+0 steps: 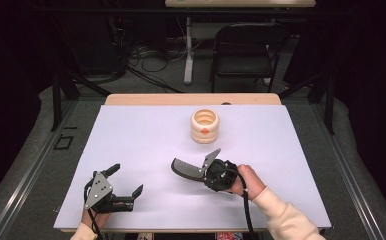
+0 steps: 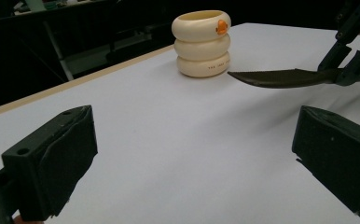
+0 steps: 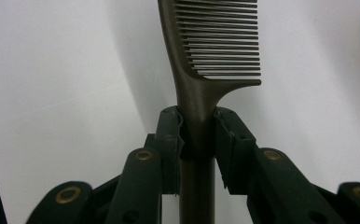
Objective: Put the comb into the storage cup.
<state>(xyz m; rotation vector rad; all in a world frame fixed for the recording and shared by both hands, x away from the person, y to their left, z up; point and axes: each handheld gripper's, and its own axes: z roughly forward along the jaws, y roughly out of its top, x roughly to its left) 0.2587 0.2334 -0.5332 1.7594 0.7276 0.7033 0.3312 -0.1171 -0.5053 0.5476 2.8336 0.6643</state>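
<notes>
Right claw clamped on comb, left claw apart, over white table; dark room, black chair behind

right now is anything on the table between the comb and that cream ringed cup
Nothing visible. The comb, clamped in the right hand-held gripper, points left of the cup, and only bare white table lies between them.

Small dark print on cream ringed holder, too tiny to read

Left gripper low over table, jaws wide apart, holding nothing. Right gripper clamped, forearm angled in from lower right.
</notes>
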